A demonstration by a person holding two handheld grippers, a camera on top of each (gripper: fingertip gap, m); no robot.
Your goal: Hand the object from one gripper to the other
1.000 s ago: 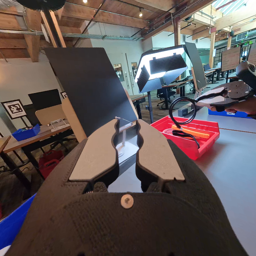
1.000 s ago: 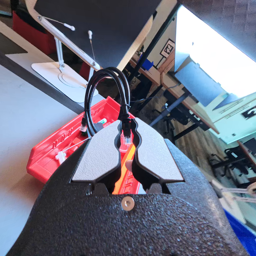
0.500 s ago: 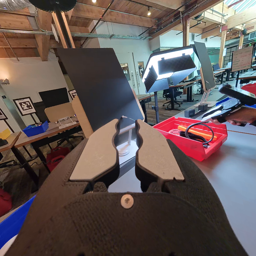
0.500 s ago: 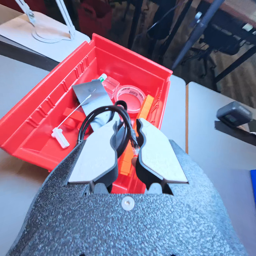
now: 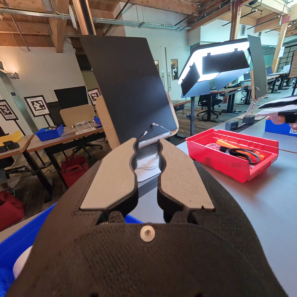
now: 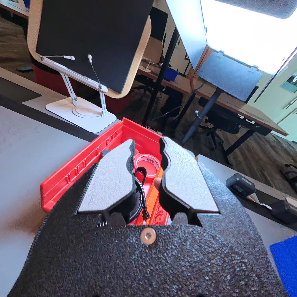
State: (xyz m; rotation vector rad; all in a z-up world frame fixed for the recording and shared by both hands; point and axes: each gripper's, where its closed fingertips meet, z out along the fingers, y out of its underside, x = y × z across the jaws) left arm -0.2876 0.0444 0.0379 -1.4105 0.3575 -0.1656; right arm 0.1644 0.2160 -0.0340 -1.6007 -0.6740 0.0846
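Cable, black and coiled, lies in the red bin at far right, free of both tools. Right gripper hangs over the bin, fingers spread and empty; left gripper, likewise spread, waits well apart.

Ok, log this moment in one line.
left gripper: open, empty | right gripper: open, empty, above red bin | black cable: lying in bin
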